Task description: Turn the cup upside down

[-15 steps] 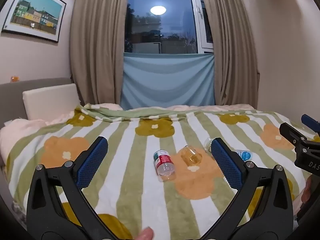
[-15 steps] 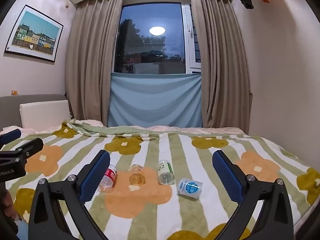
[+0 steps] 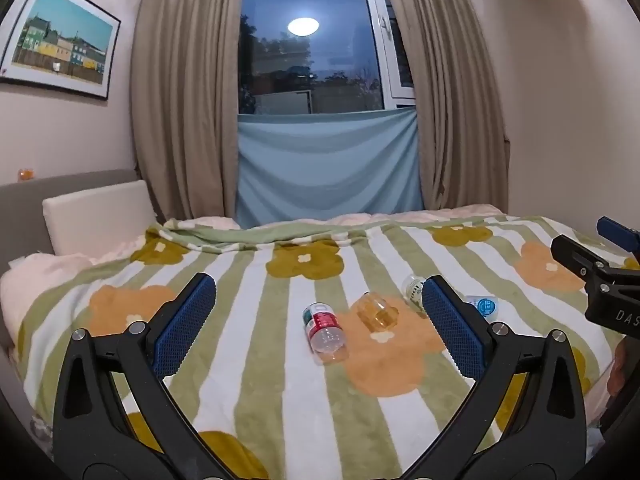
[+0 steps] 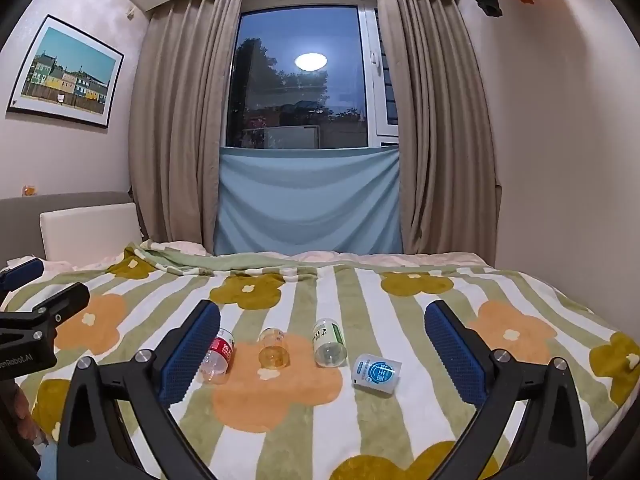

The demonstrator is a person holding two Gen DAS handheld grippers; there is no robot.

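Several small cups lie on their sides in a row on the flowered blanket (image 4: pixel 400 420): a red-labelled cup (image 4: pixel 218 356) (image 3: pixel 325 330), an amber cup (image 4: pixel 273 349) (image 3: pixel 378 311), a green-labelled cup (image 4: pixel 329 342) (image 3: pixel 414 290) and a blue-labelled cup (image 4: pixel 377 373) (image 3: pixel 485 306). My left gripper (image 3: pixel 319 326) is open and empty, held above the bed short of the cups. My right gripper (image 4: pixel 322 354) is open and empty, also short of them. The right gripper shows at the right edge of the left wrist view (image 3: pixel 600 276). The left gripper shows at the left edge of the right wrist view (image 4: pixel 36 316).
The bed runs back to a curtained window (image 4: pixel 304 88) with a blue cloth (image 4: pixel 308 200) hung under it. A white pillow (image 3: pixel 100 216) and grey headboard (image 3: pixel 60 184) stand at the left. A wall is close on the right.
Both views have tilted up slightly, so the cups sit a little lower in the frames. The cups have not moved. Both grippers stay open.
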